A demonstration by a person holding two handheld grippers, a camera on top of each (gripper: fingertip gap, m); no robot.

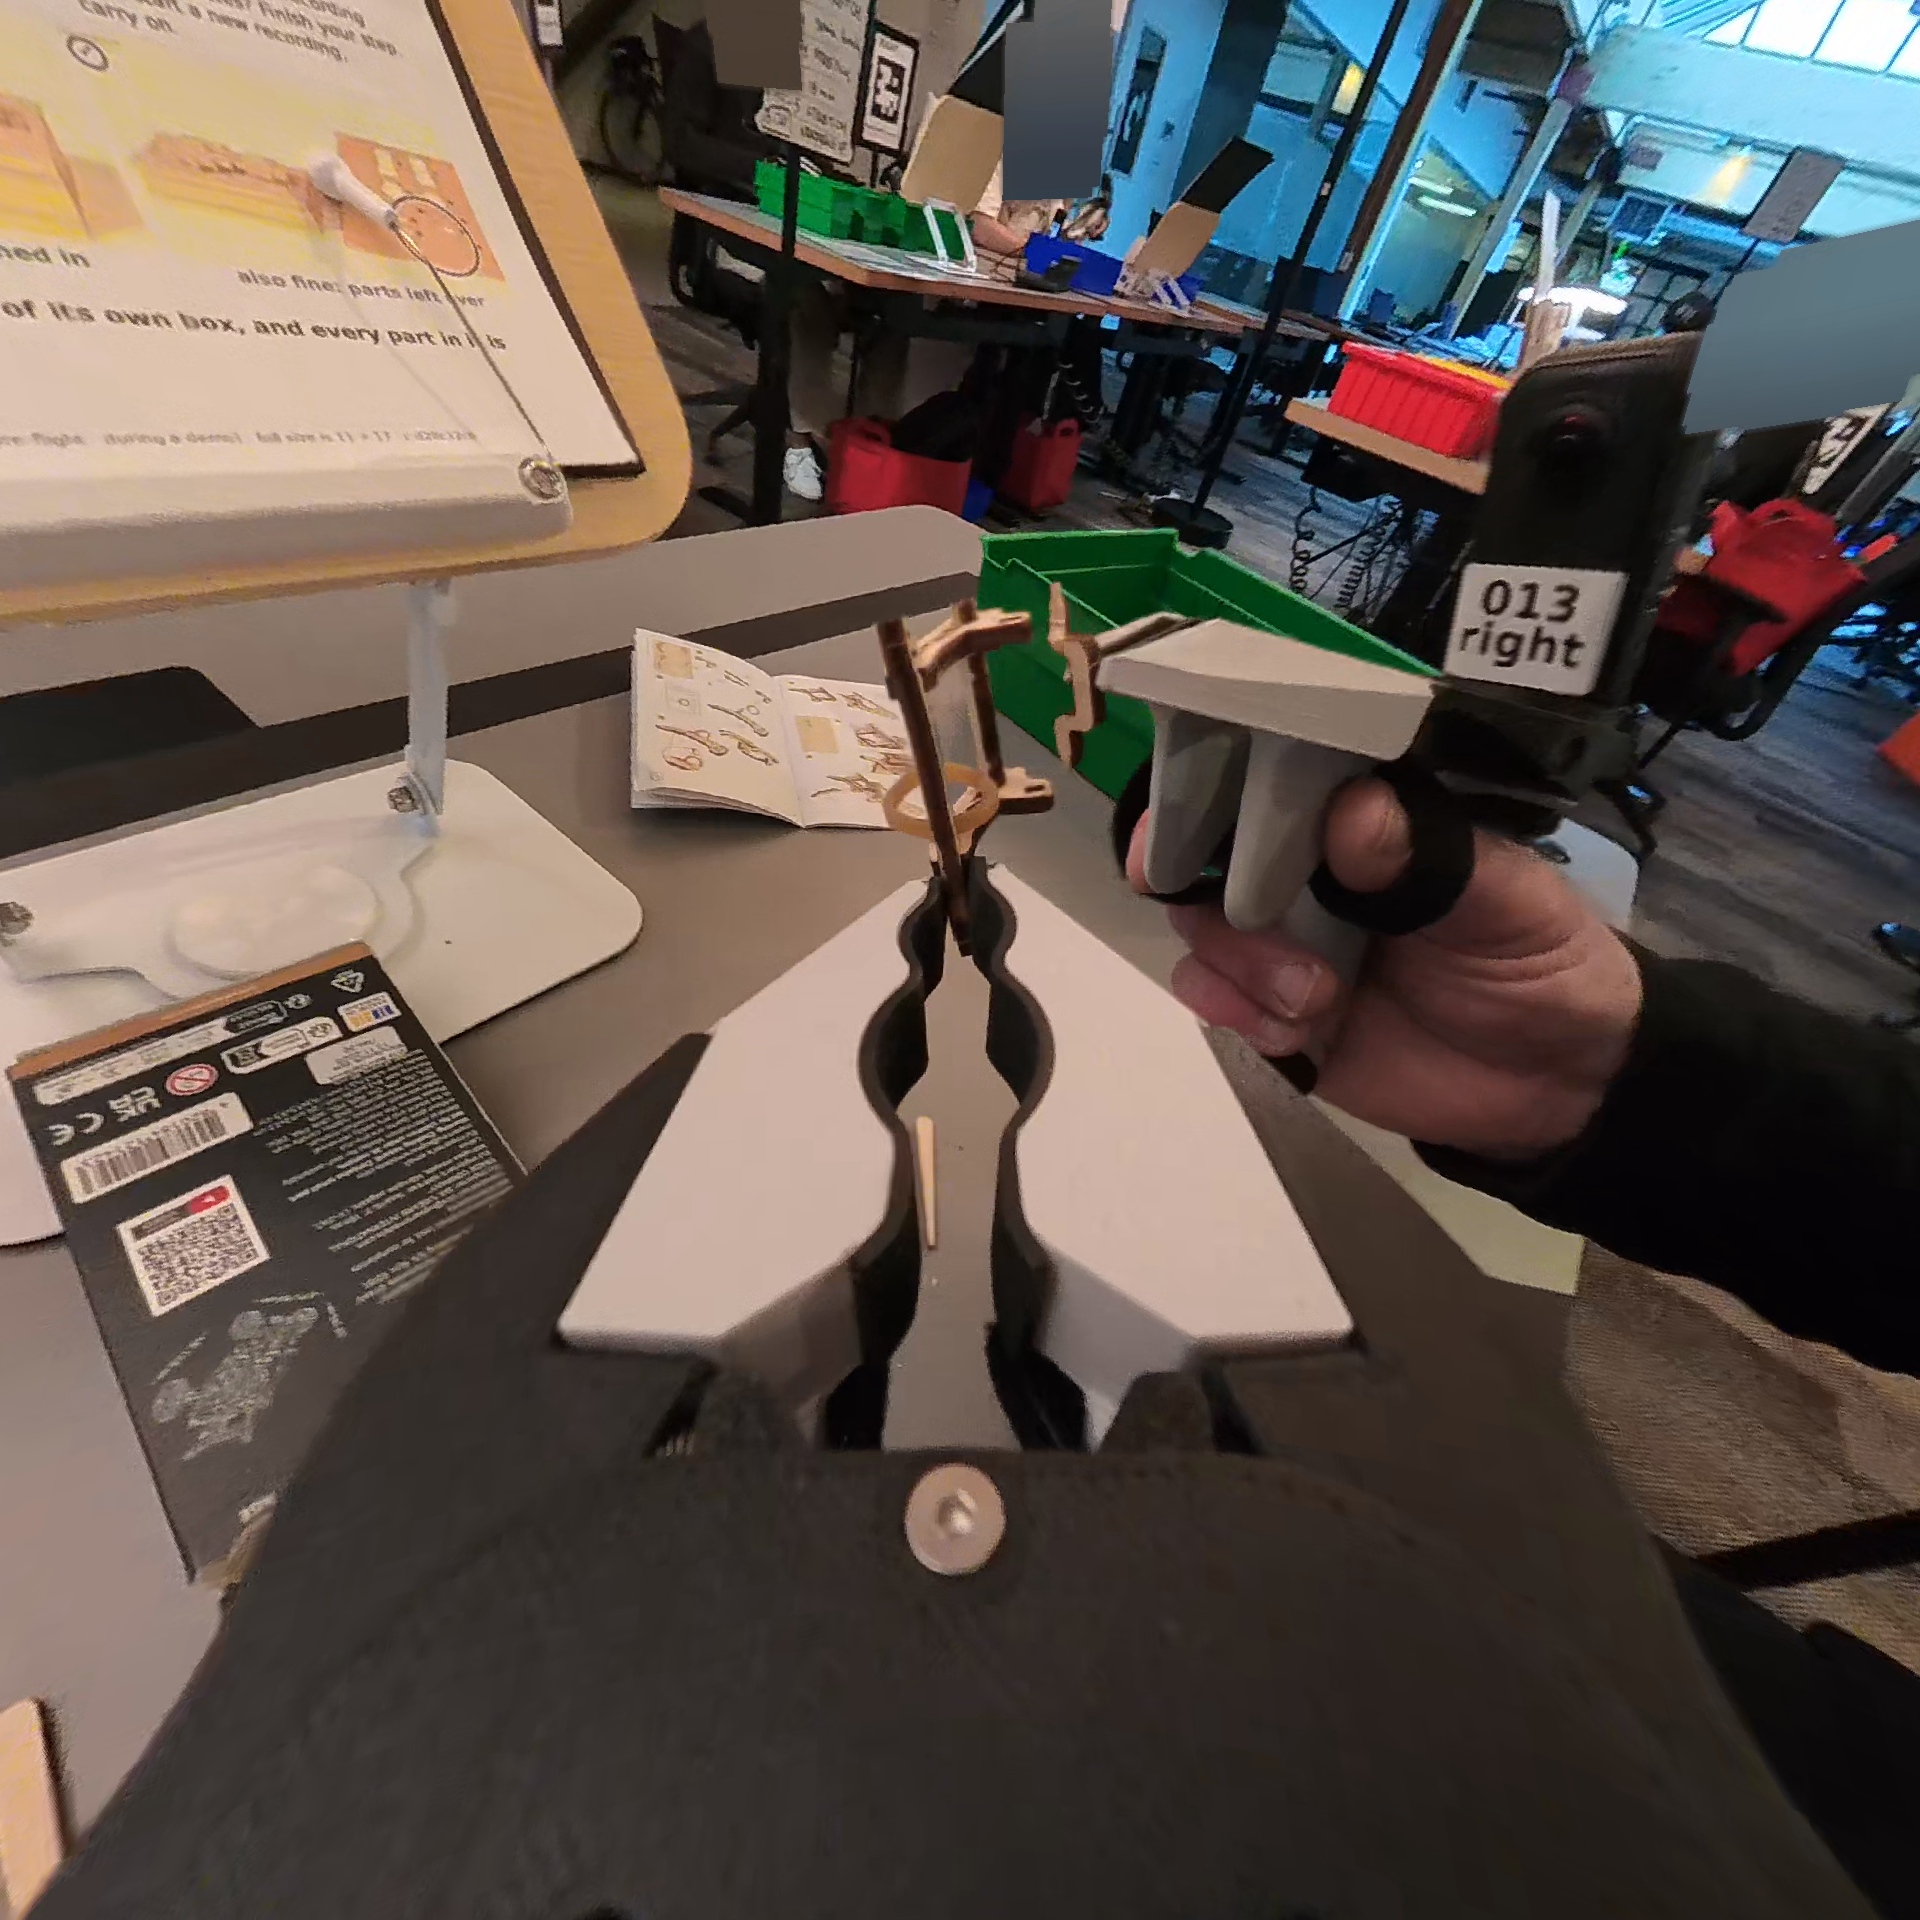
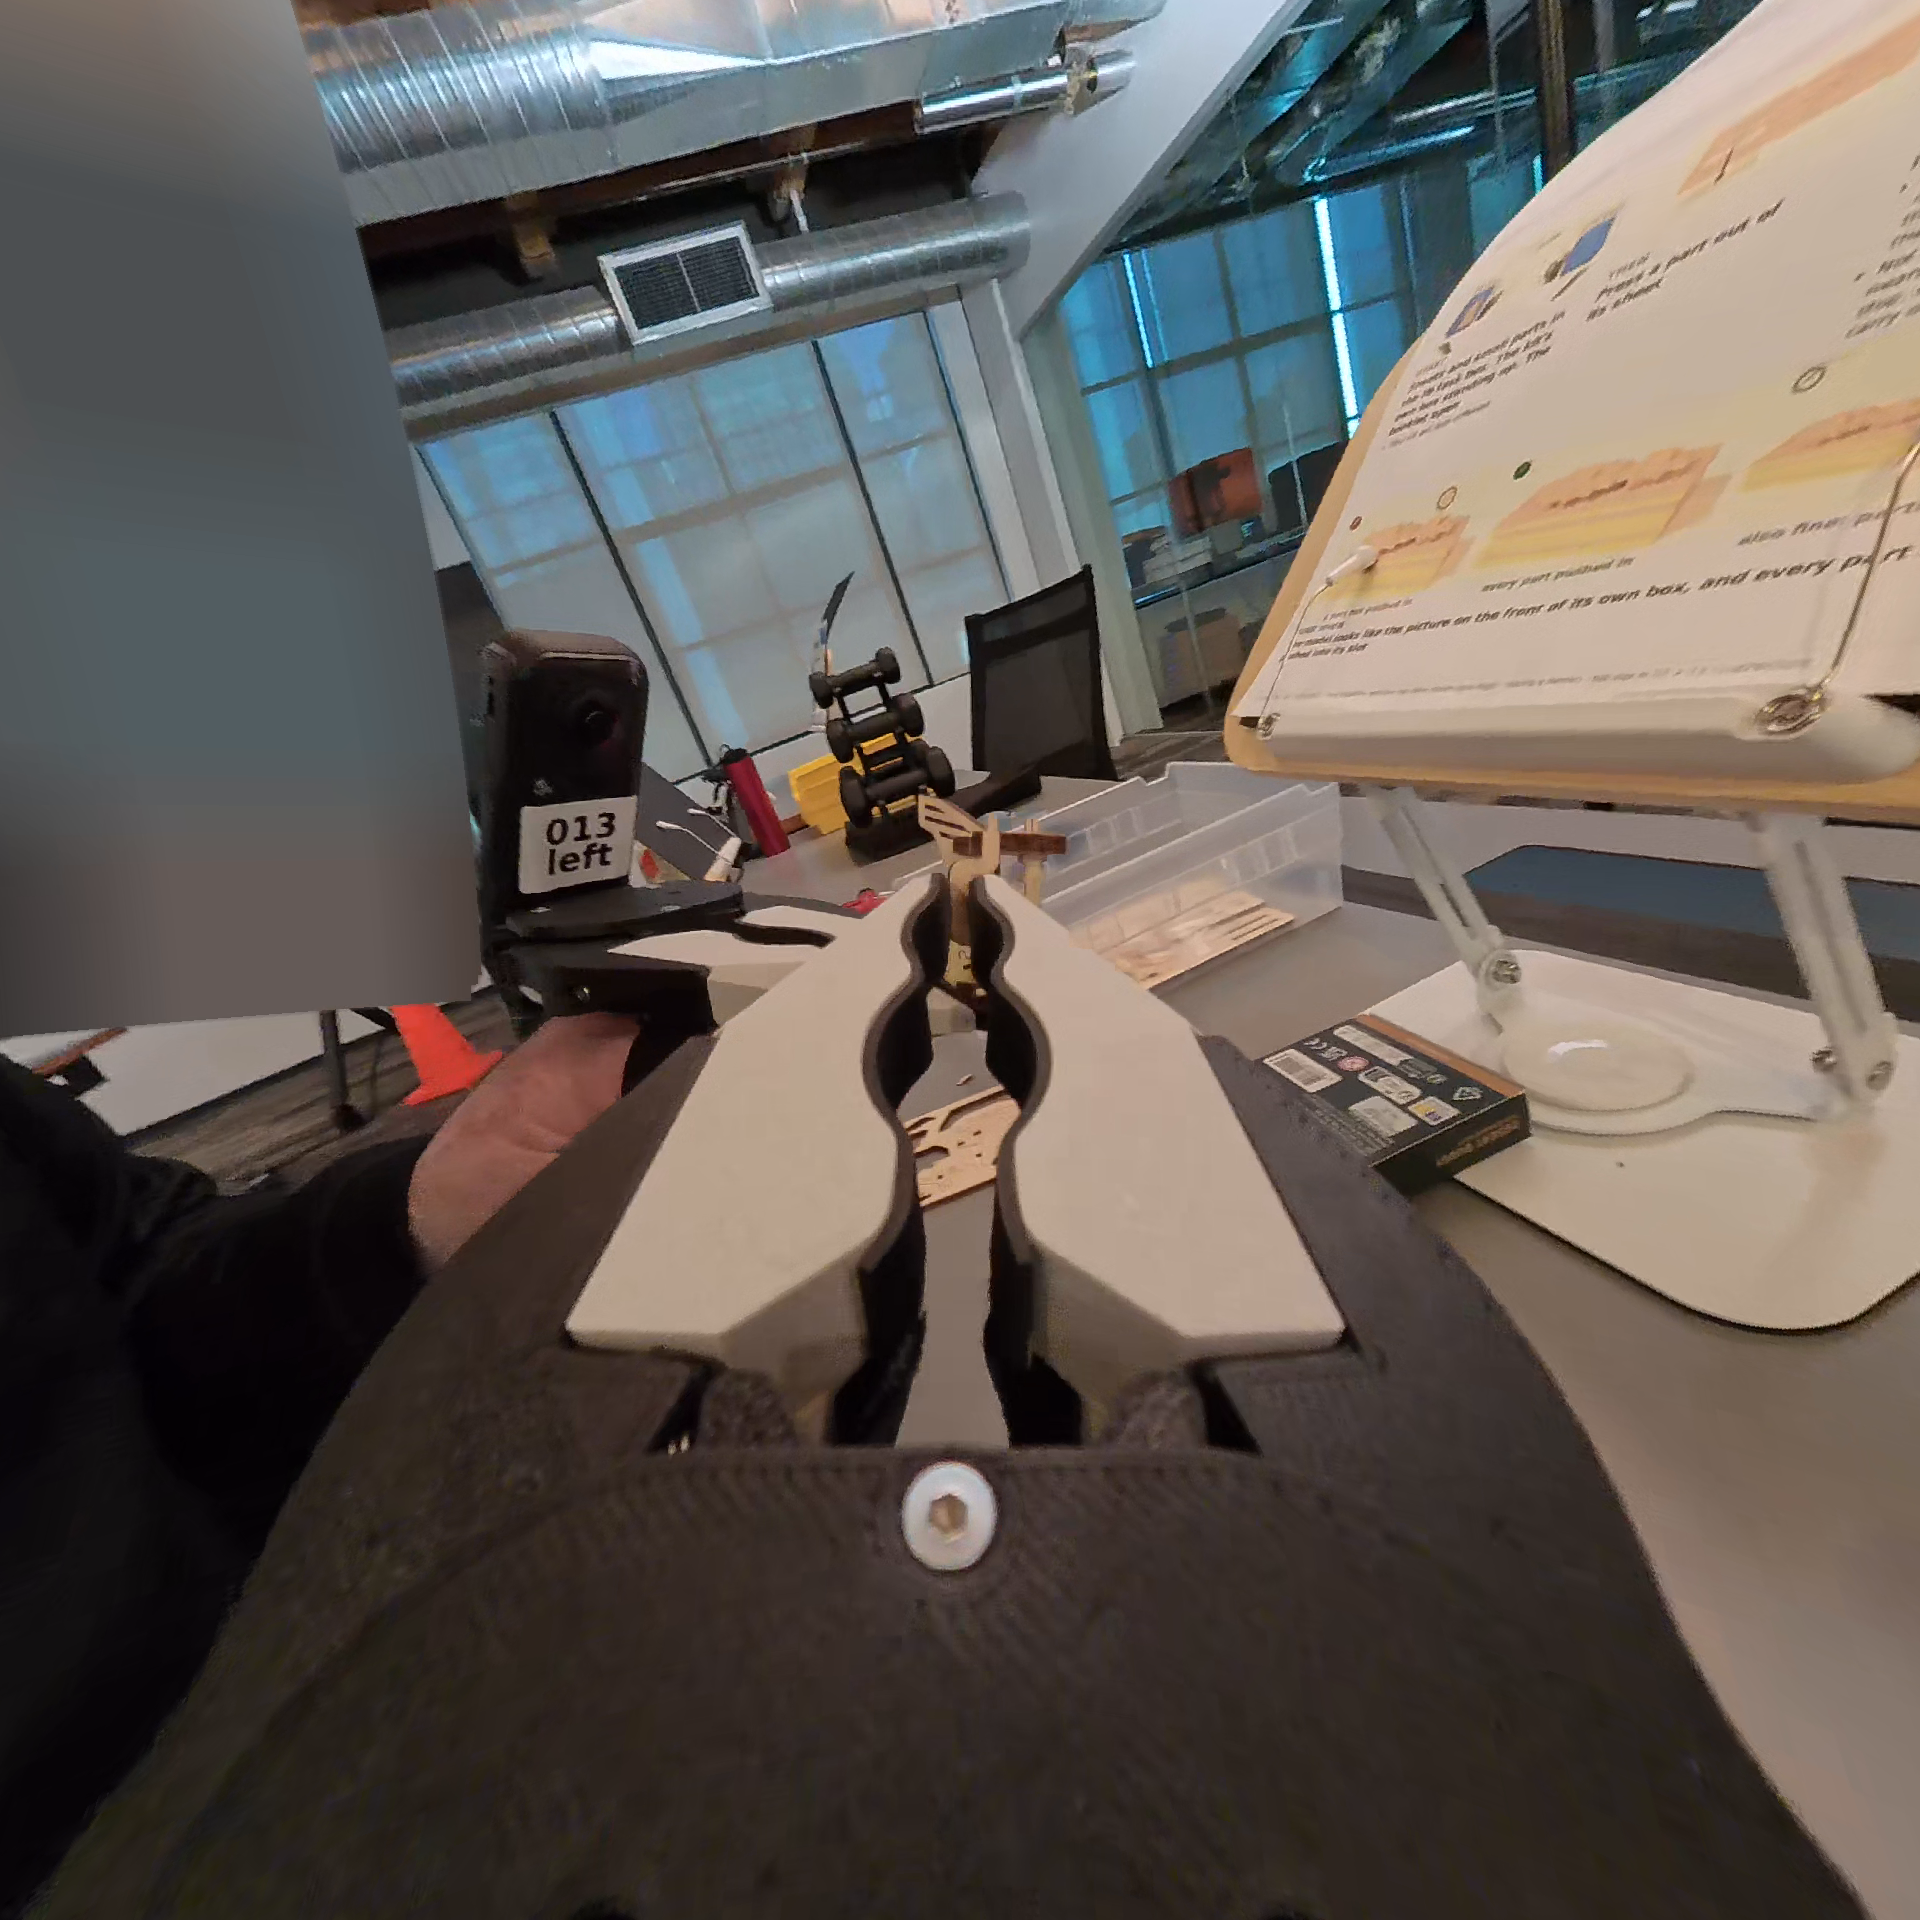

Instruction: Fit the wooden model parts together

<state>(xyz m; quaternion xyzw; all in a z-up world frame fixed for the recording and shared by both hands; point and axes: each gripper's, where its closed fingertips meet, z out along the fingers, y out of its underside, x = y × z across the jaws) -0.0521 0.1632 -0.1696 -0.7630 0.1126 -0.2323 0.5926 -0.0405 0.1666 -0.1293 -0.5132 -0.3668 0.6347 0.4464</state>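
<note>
Gripping the wooden frame [image 1: 940,748], the left hand-held gripper [image 1: 956,914] should steady it while the right hand-held gripper [image 1: 1117,649], clamping a small wooden part [image 1: 1078,691], aligns it squarely.

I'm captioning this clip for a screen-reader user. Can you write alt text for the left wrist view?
The left gripper is shut on a spindly brown wooden model frame, held upright above a grey table. The right gripper, in a person's hand, brings a small notched wooden part beside it. A green plastic bin and open instruction booklet lie behind.
</note>
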